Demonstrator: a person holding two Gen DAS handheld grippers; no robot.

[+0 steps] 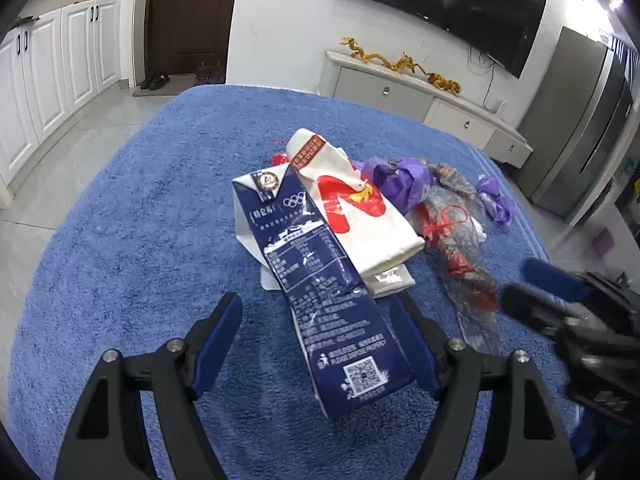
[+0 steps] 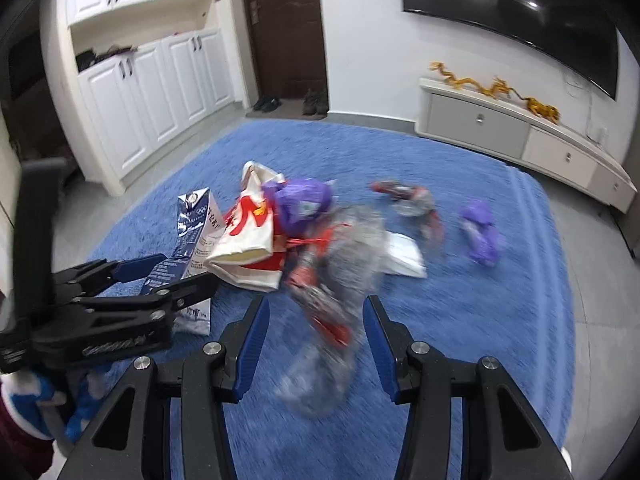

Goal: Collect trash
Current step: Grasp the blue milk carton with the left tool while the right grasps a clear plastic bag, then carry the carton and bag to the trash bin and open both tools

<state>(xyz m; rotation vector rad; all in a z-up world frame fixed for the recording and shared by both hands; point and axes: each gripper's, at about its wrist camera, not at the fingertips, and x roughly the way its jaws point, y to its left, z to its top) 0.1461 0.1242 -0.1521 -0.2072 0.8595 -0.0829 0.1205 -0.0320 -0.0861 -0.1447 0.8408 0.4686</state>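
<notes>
Blur hides right gripper (image 2: 316, 332) hold on wrapper (image 2: 320, 312); left fingers (image 1: 218, 332) spread w/ carton (image 1: 320, 300) between.

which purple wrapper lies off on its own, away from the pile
The smaller purple wrapper at the far right of the blue rug. The other purple wrapper sits on top of the heap, against the white and red bag.

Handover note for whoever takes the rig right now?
Left gripper: open, carton between its fingers, not clamped.
Right gripper: clear wrapper between its fingers; blur hides whether it grips.
Carton, white bag, wrapper and purple bags lie on the rug.
Done: nothing visibly collected; no bin in view.
Left: grip and collect every piece.
</notes>
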